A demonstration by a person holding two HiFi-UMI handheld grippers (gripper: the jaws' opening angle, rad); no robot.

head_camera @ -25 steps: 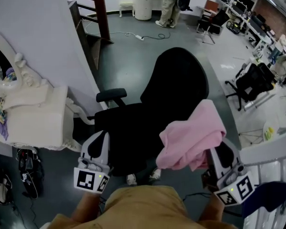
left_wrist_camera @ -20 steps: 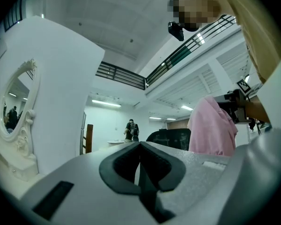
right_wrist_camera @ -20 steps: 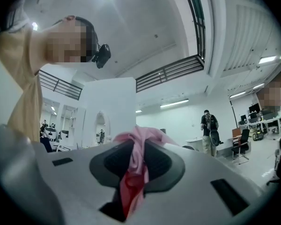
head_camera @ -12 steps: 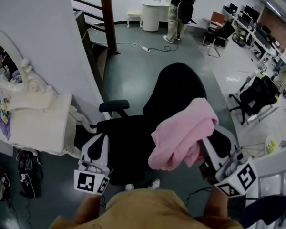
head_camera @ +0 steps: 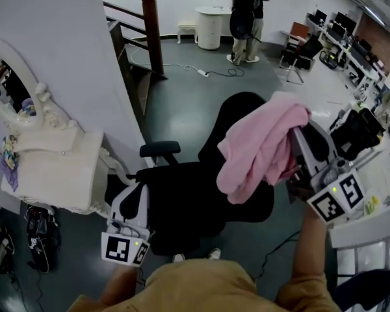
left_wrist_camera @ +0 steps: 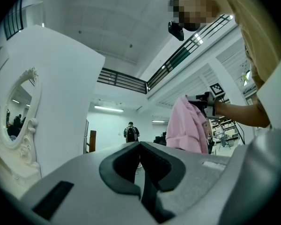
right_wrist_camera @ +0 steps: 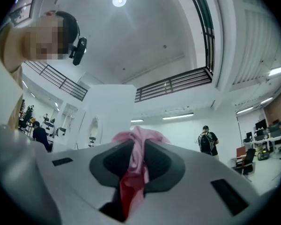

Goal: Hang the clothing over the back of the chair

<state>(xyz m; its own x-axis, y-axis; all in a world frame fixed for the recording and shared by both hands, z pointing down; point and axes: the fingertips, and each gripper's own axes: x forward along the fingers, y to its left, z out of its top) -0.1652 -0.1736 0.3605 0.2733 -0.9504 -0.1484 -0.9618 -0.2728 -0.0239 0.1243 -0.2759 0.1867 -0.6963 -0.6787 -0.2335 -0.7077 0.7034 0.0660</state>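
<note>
Right gripper point(right_wrist_camera: 136, 162) is pinched on a fold of the pink garment point(head_camera: 260, 145), with cloth running up between the pads and the rest hanging bunched below. Left gripper point(left_wrist_camera: 140, 165) is pressed together with nothing in it, low by the seat. The garment is in the air at the top of the chair backrest point(head_camera: 237, 119), not resting on it, I'd say. Step in hand: the carry-over. Next move needs the bunch past the top edge so cloth falls on both sides — then lower and let go.
</note>
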